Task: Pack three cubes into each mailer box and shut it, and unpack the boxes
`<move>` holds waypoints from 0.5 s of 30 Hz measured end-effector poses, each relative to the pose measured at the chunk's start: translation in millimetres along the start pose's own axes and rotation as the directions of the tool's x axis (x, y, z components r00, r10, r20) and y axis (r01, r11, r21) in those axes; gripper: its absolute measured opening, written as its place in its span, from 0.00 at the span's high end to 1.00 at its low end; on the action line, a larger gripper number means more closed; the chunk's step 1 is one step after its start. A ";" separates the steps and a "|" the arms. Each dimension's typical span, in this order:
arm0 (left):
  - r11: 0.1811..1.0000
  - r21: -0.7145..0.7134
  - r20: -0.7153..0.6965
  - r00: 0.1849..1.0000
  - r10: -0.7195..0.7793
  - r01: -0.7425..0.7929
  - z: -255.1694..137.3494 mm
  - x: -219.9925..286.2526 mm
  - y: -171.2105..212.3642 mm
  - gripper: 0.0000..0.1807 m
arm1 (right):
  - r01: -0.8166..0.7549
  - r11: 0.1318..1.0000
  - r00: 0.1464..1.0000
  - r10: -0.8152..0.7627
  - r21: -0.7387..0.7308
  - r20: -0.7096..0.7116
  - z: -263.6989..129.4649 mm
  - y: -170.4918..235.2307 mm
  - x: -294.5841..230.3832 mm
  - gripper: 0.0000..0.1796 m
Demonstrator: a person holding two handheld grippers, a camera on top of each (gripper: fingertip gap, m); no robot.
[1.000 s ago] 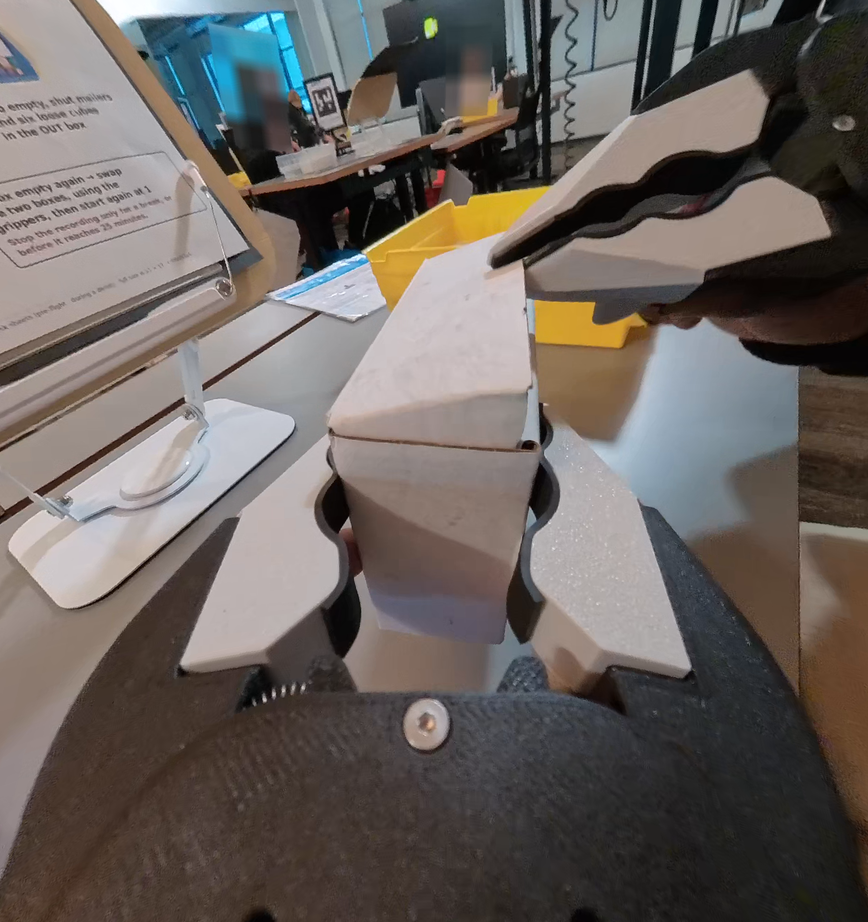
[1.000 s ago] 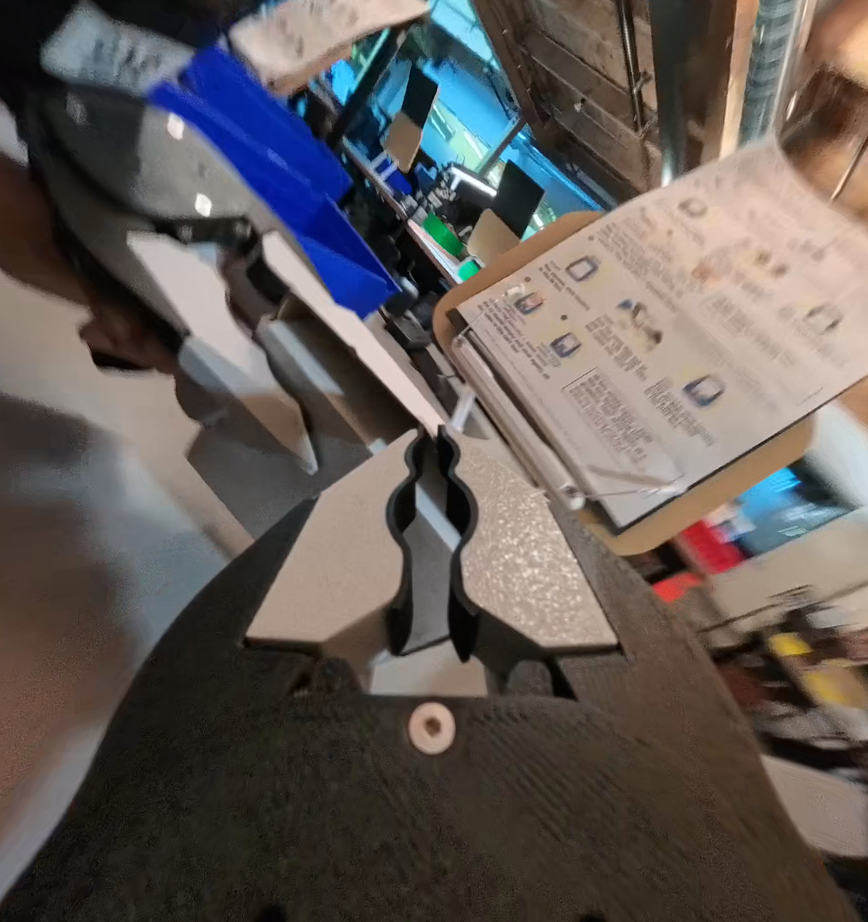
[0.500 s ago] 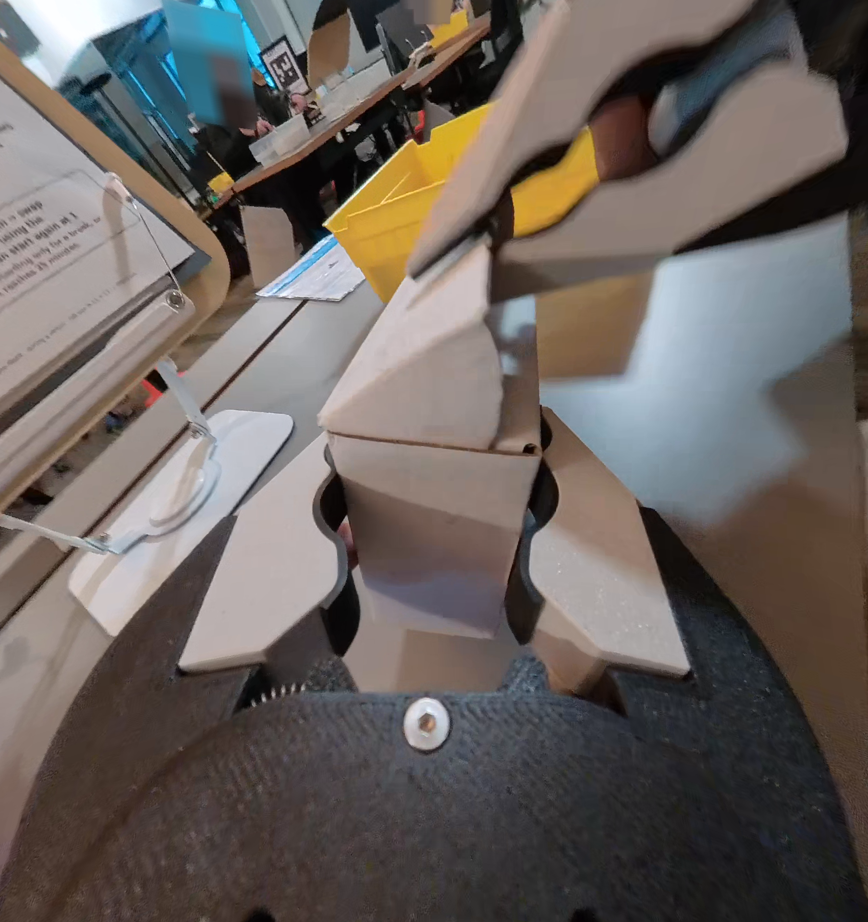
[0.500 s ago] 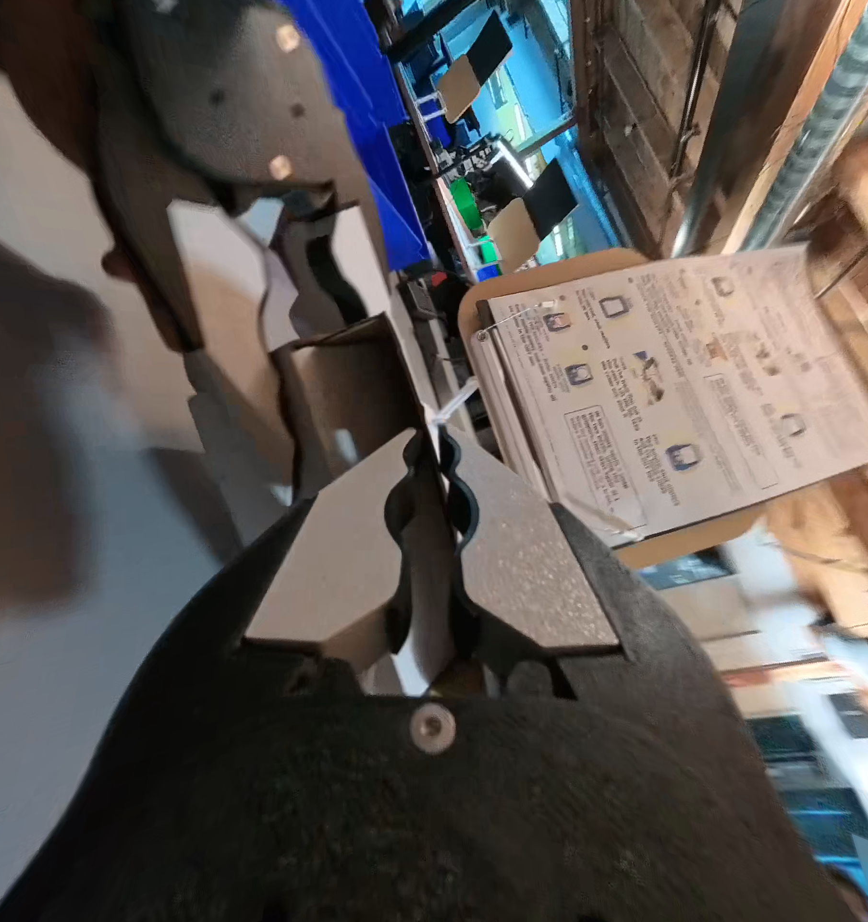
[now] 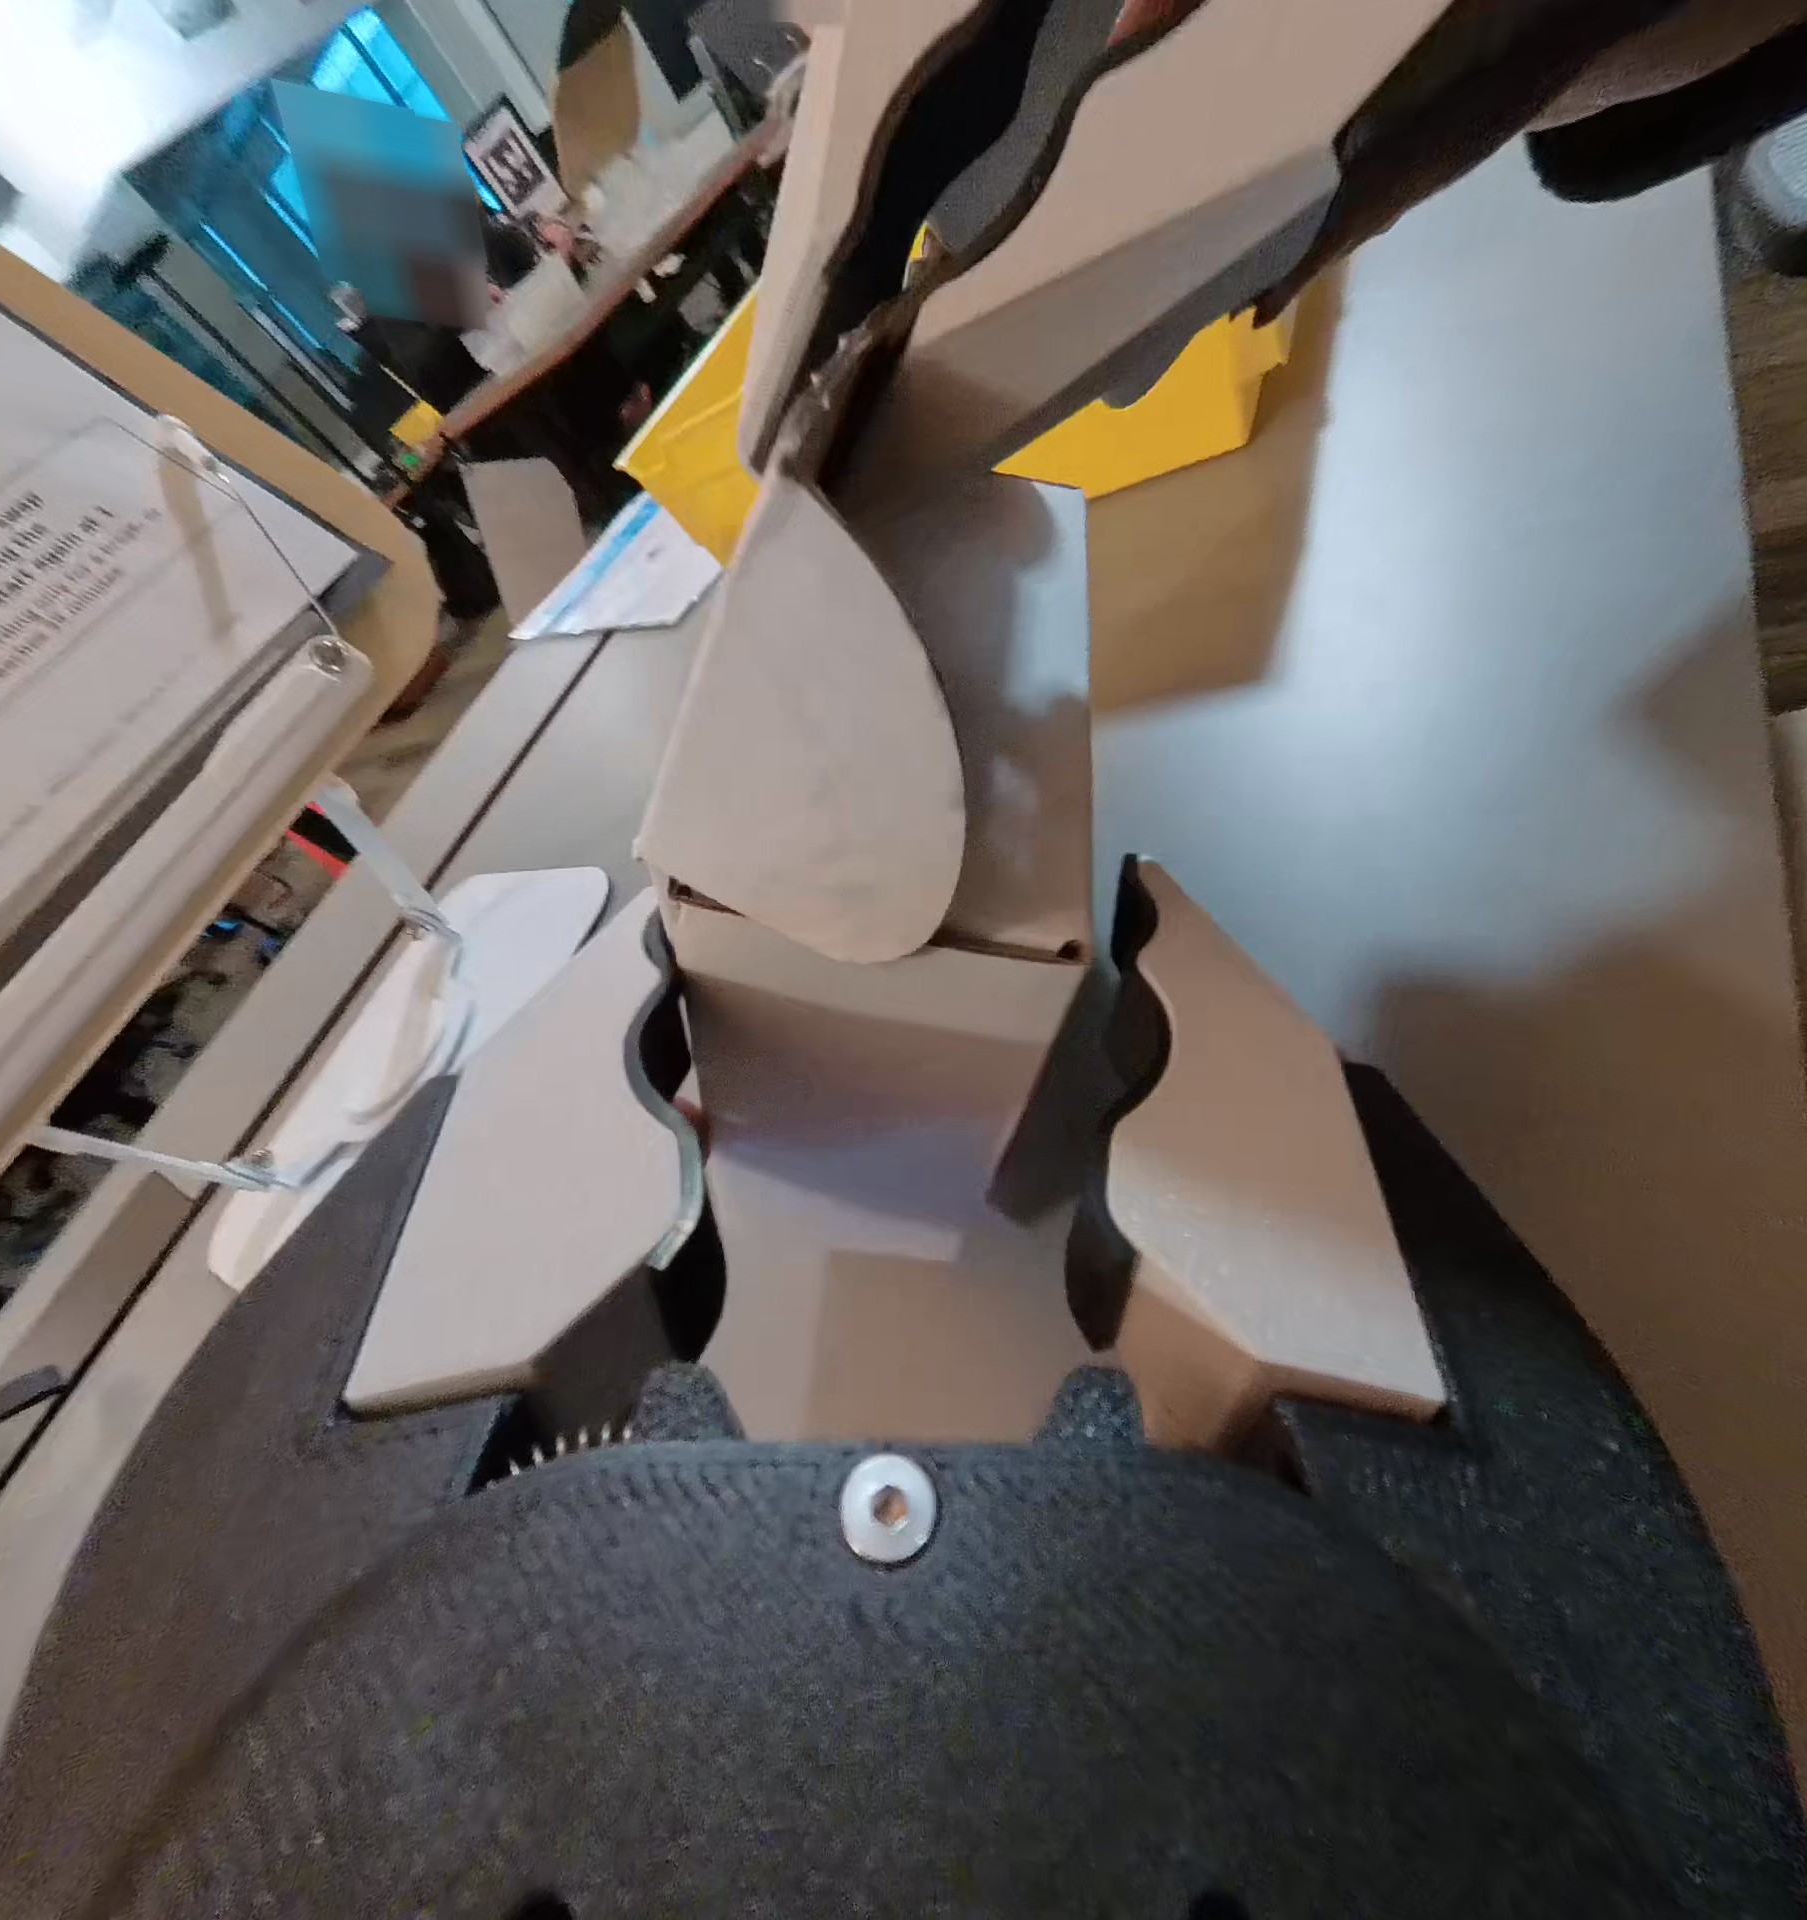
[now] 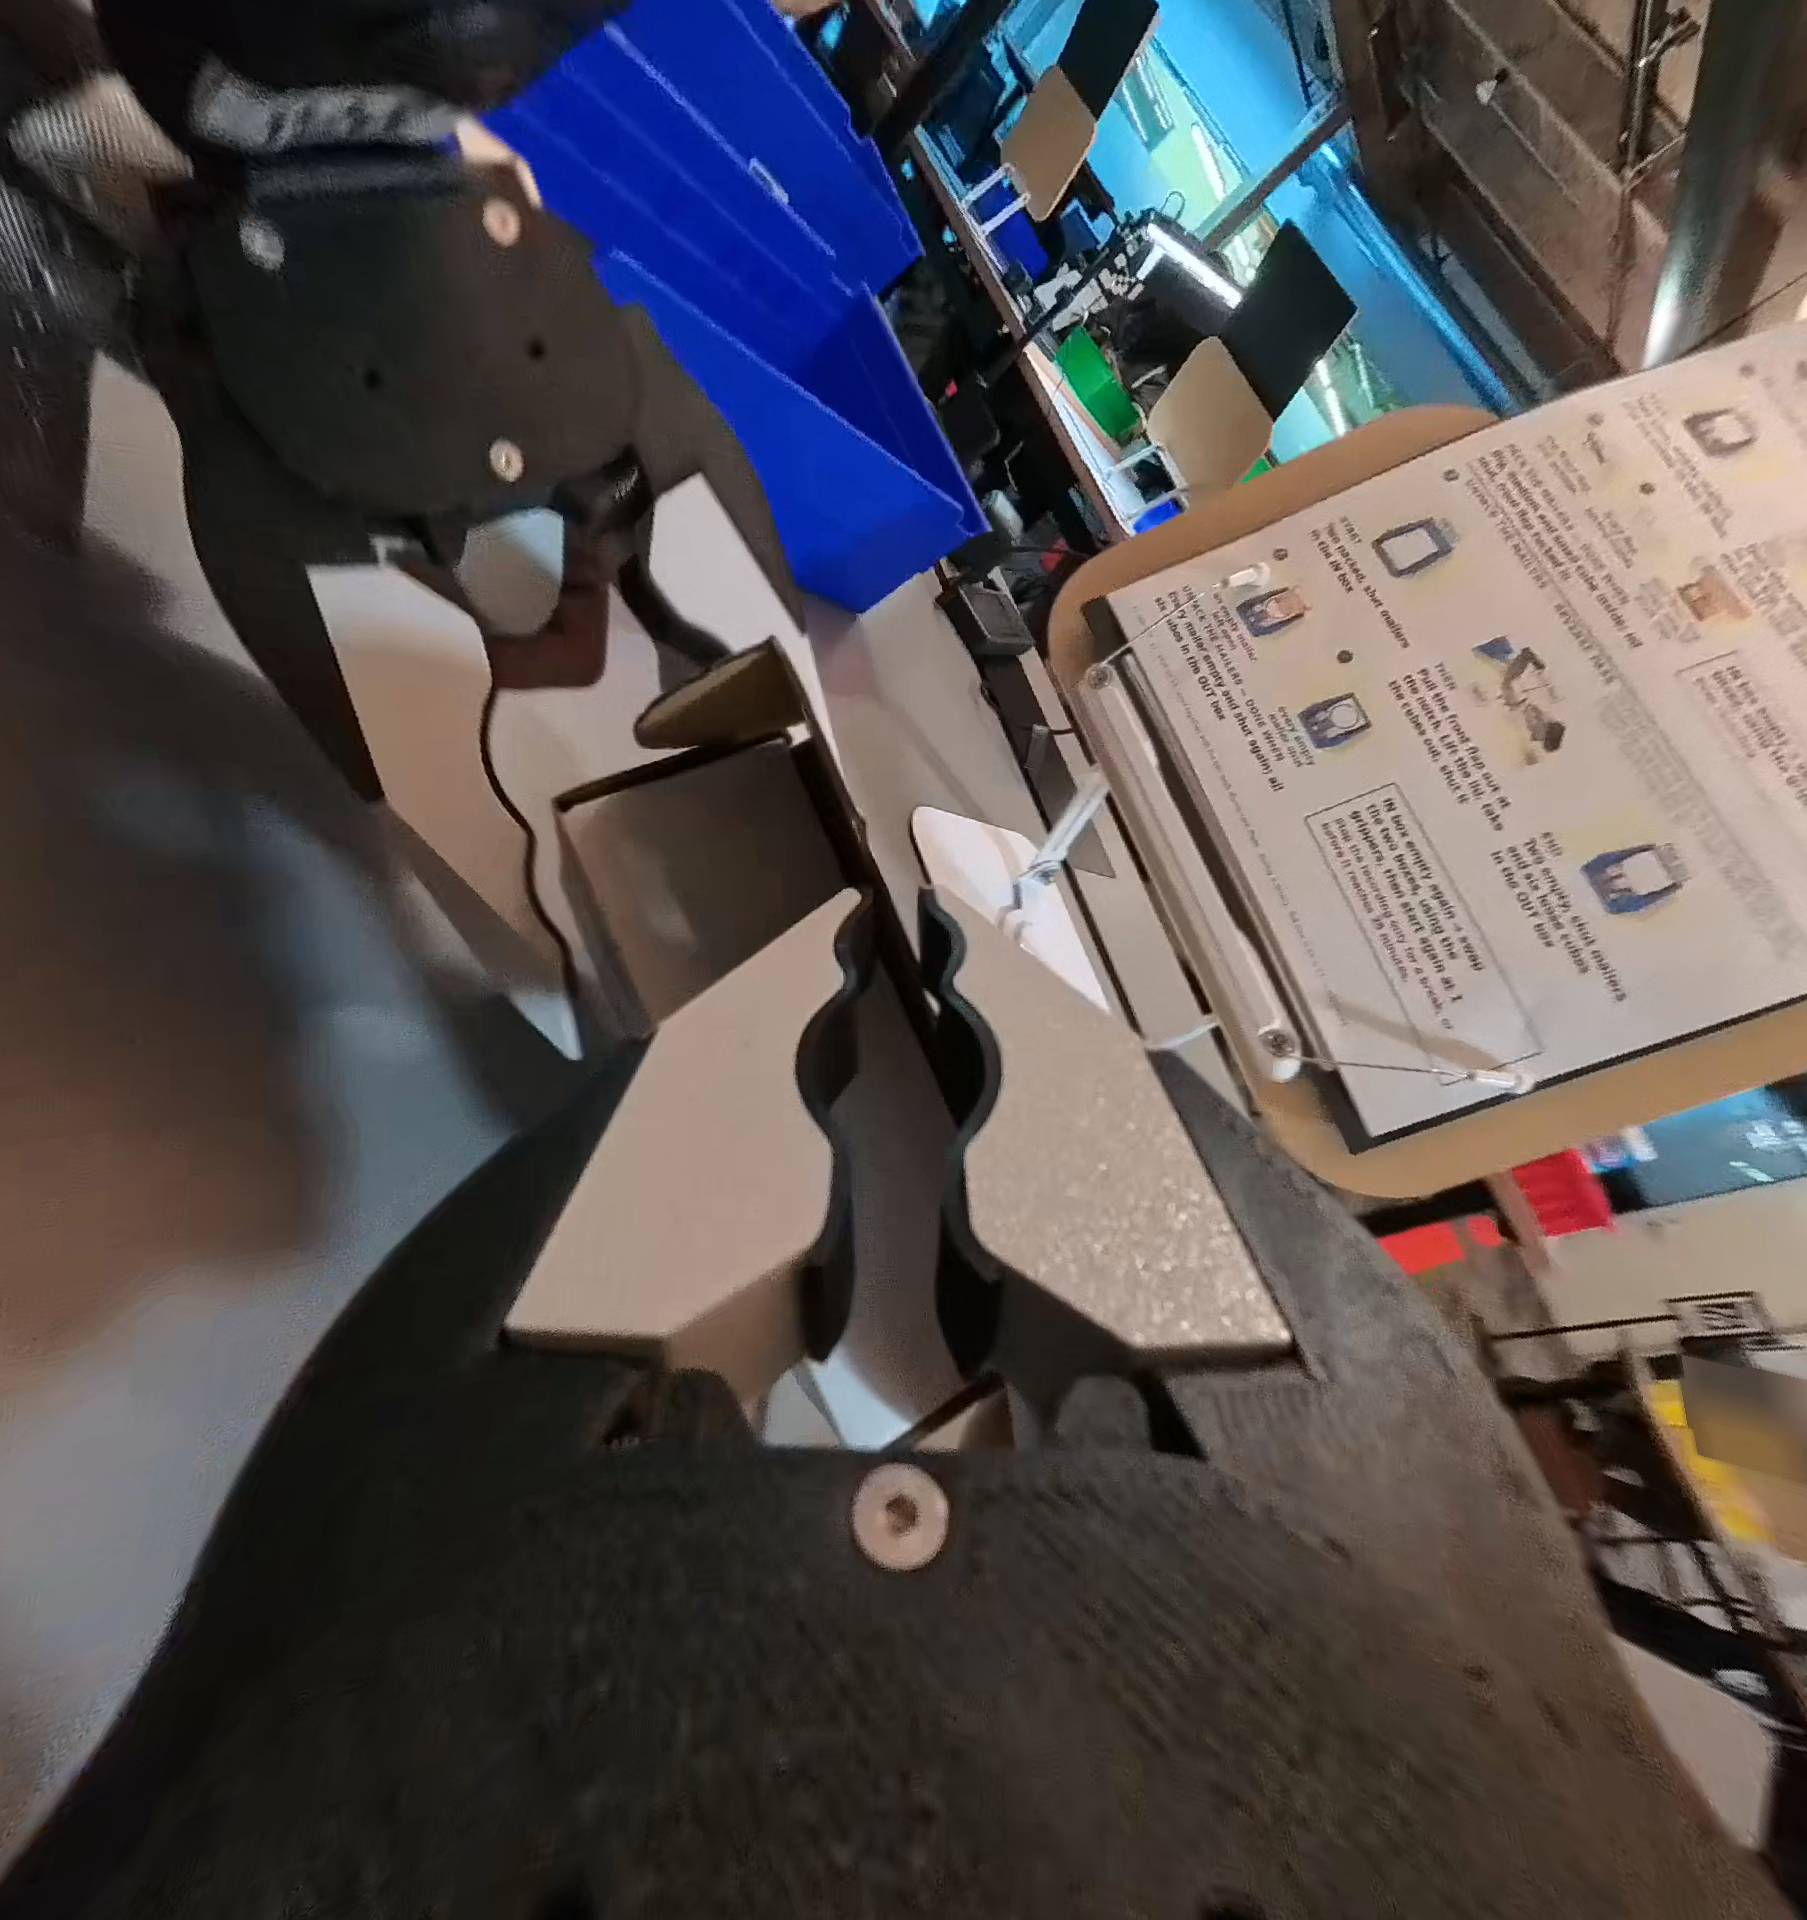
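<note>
Mailer box point(image 5: 878, 1081) sat at the centre of the left wrist view, clamped by its walls between the fingers of our left gripper point(image 5: 894, 1049), just above the pale worktop point(image 5: 1450, 831). A second before, its lid point(image 5: 1024, 707) had lain flat and shut; now it stood nearly upright, pulled up by our right gripper point(image 5: 857, 416), which pinched the lid's top edge in the upper middle of the frame, fingers clenched on thin card. One rounded side flap point(image 5: 816, 769) had swung free and curved outward over the front wall. We judged this to be the opening step of unpacking; the inside was hidden, so we could not tell whether cubes were there.

The box was plain matte cardboard, brownish-grey, with crisp folds and a corrugated edge at the hinge. Our gripper fingers were flat, speckled pale plates with wavy black inner edges on a coarse black body. A glossy yellow plastic bin point(image 5: 1169, 416) stood behind. A paper sheet on a clipboard stand point(image 5: 161, 644) stood at the left.
</note>
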State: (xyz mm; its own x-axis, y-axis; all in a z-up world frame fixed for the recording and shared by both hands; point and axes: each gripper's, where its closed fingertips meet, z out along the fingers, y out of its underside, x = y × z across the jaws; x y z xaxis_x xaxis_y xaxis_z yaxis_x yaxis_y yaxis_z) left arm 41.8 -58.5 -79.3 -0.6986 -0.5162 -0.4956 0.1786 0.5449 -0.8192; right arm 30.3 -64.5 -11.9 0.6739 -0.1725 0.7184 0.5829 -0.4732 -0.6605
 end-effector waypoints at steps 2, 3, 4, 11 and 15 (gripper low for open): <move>0.999 0.024 -0.015 0.999 -0.029 0.030 -5.4 -0.6 -4.5 0.51 | 0.043 0.999 0.999 -0.044 -0.026 -0.006 1.6 5.2 -2.4 0.97; 0.997 0.057 -0.012 0.999 -0.051 0.052 -8.9 -3.4 -11.0 0.50 | 0.051 0.998 0.999 -0.051 -0.031 -0.005 2.0 7.3 -2.7 0.97; 0.992 0.094 -0.007 0.997 -0.078 0.079 -12.7 -7.5 -18.6 0.52 | 0.055 0.998 0.998 -0.055 -0.031 -0.004 2.1 8.5 -2.8 0.97; 0.986 0.155 0.165 0.986 0.039 -0.065 -19.8 -23.3 -40.1 0.73 | 0.156 0.986 0.985 -0.159 -0.053 -0.060 3.3 9.5 -1.2 0.98; 0.979 0.106 0.270 0.953 0.138 -0.171 -14.2 -25.8 -40.7 0.88 | 0.159 0.985 0.983 -0.163 -0.064 -0.079 3.1 13.4 2.4 0.97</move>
State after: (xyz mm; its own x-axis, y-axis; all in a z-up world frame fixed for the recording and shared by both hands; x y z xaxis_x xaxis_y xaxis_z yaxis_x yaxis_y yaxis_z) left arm 42.7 -57.9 -29.1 -0.4538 -0.5955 -0.6629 0.3680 0.5522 -0.7481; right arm 41.2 -68.6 -19.7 0.5315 -0.1610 0.8317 0.6522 -0.5488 -0.5230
